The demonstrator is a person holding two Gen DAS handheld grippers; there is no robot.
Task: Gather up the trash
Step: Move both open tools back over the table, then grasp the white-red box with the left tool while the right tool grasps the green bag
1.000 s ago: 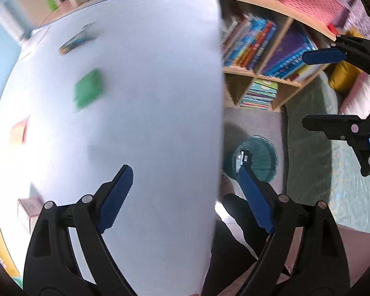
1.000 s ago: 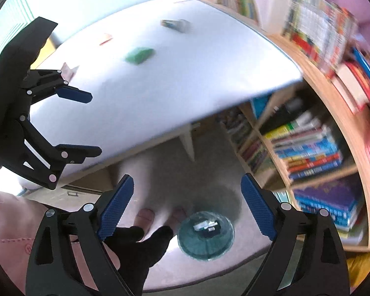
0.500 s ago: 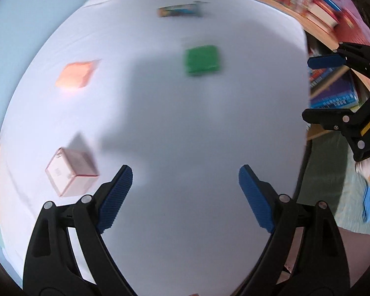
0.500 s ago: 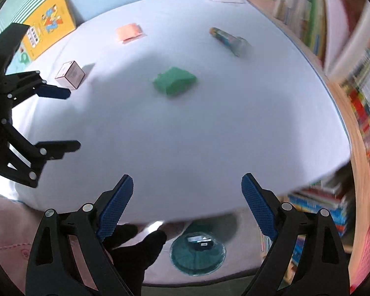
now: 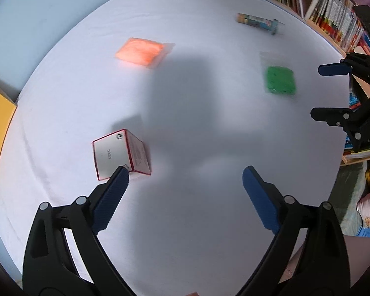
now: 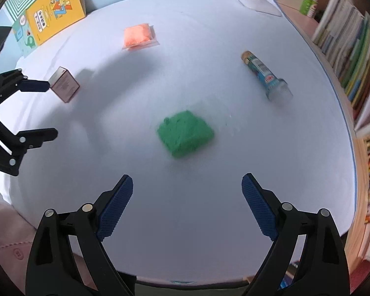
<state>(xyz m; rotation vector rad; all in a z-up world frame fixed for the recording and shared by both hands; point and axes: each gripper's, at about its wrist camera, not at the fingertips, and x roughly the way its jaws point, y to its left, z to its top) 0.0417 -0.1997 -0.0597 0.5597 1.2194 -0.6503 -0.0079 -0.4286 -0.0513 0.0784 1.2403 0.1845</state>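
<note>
Several pieces of trash lie on a white table point(image 5: 185, 222): a small white and red box point(image 5: 120, 154), an orange packet point(image 5: 140, 51), a green packet point(image 5: 280, 80) and a printed tube point(image 5: 259, 22). My left gripper point(image 5: 185, 175) is open and empty, its left fingertip just in front of the box. My right gripper point(image 6: 187, 182) is open and empty, a short way in front of the green packet point(image 6: 185, 134). The right wrist view also shows the box point(image 6: 64, 88), the orange packet point(image 6: 138, 35) and the tube point(image 6: 265, 76).
Bookshelves point(image 6: 357, 56) run along the table's right side. Yellow and green picture books point(image 6: 54, 9) lean on the blue wall at the back left. A white lamp base point(image 6: 257, 2) stands at the far edge. My left gripper shows at the left of the right wrist view point(image 6: 40, 109).
Both grippers have swung up from the floor and its teal bin to over the table. The trash now lies closer in both views. Both stayed open.
</note>
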